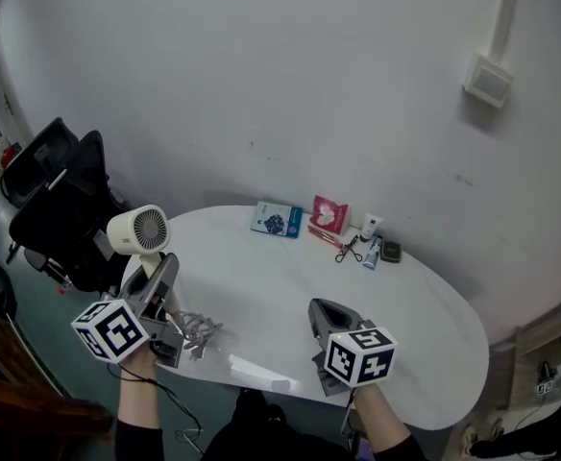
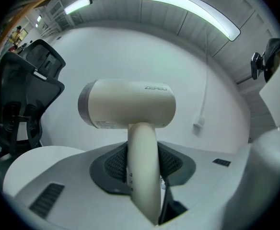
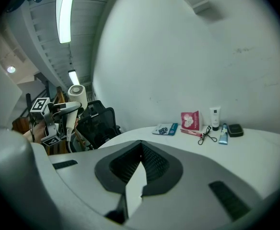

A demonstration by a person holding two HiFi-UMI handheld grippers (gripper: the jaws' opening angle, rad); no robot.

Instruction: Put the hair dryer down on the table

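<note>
The left gripper (image 1: 158, 275) has its jaws closed on the handle of the hair dryer (image 1: 138, 230). The dryer stands upright in the air above the near left edge of the bench (image 1: 280, 286). The low end of the handle is hidden between the jaws. The right gripper (image 1: 327, 311), near right, has its jaws together and empty. The print on the far blue packet (image 1: 277, 219) is too small to read.
</note>
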